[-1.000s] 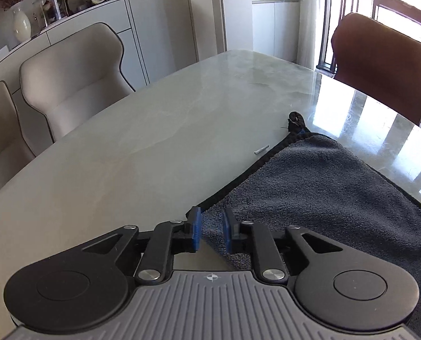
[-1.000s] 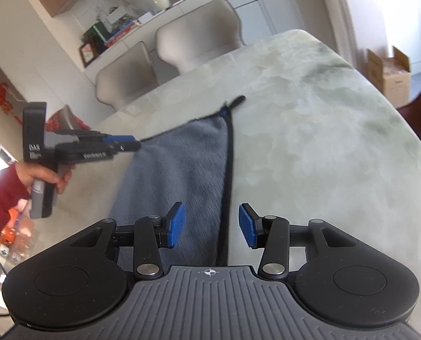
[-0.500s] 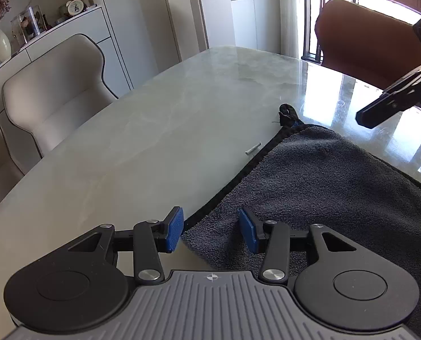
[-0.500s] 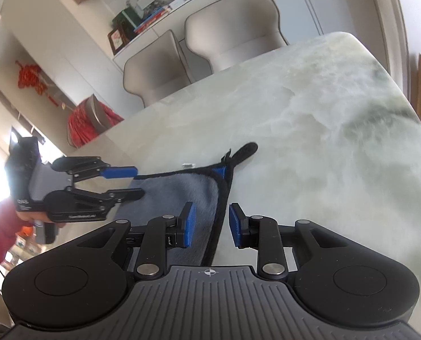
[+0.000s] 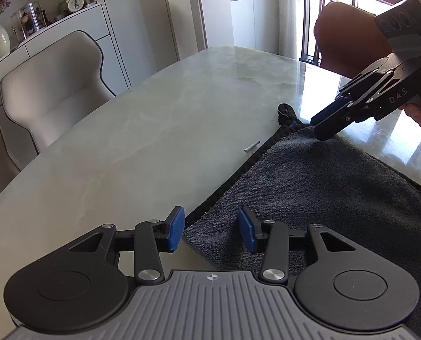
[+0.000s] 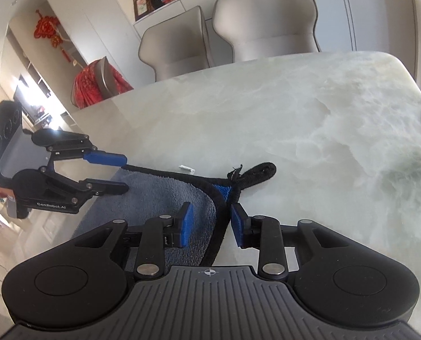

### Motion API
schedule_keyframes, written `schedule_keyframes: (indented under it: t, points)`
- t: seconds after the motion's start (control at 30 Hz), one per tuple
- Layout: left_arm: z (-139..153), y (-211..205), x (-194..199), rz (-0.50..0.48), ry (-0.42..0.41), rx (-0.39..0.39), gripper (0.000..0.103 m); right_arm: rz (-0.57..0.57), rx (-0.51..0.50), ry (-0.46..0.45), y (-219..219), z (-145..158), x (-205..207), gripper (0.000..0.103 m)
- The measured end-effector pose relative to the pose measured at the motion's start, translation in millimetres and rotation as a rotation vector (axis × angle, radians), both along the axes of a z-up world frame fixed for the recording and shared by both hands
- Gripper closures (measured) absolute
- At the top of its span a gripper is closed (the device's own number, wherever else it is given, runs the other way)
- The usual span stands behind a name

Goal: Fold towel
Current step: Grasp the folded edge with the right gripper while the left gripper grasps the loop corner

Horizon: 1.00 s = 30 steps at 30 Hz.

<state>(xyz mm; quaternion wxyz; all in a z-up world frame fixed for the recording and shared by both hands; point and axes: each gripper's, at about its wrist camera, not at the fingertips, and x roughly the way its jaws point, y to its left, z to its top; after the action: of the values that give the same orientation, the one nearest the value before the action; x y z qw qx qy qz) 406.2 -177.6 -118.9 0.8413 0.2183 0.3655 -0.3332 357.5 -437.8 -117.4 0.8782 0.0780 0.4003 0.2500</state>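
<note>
Straddling the near corner of the grey towel (image 5: 323,198) spread on the tabletop (image 5: 153,141), the left tool (image 5: 210,229) stood part open; the right tool (image 6: 210,221), narrowing around the hem beside the loop, risked pinching only binding and slipping off.

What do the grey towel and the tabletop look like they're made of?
The towel looks like soft microfibre or terry: fuzzy matte pile, black stitched edging. The table looks like polished marble or a stone-look slab: pale cloudy veining, glossy window reflections. Which one, I can't tell.
</note>
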Motion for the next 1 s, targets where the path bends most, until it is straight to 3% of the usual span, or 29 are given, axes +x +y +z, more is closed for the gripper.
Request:
schedule_keyframes:
  t: [0.03,0.07,0.13,0.27,0.57,0.6,0.77,1.0]
  points:
    - [0,0,-1,-0.002,-0.001,0.001,0.069,0.008,-0.032,-0.018,3,2,-1,0.089]
    - [1,-1,-1,-0.010,0.009,0.000,0.082,0.027,-0.069,-0.044,8,4,-3,0.089]
    - [2,-3,-2,-0.030,0.029,0.002,0.096,0.062,-0.094,-0.078,14,10,-8,0.090]
    - [3,-7,-5,-0.039,0.009,0.034,0.103,0.108,-0.094,-0.089,20,16,-10,0.091]
    - [9,9,-2,0.009,-0.017,-0.007,0.103,0.088,-0.075,-0.099,20,18,1,0.092]
    - [10,10,-1,0.005,-0.017,-0.009,0.102,0.091,-0.068,-0.098,21,17,2,0.092]
    - [9,7,6,-0.043,-0.031,-0.016,0.075,0.110,-0.043,-0.068,21,13,5,0.090]
    - [2,-9,15,-0.102,-0.012,0.033,0.055,0.095,-0.006,-0.019,13,4,12,0.086]
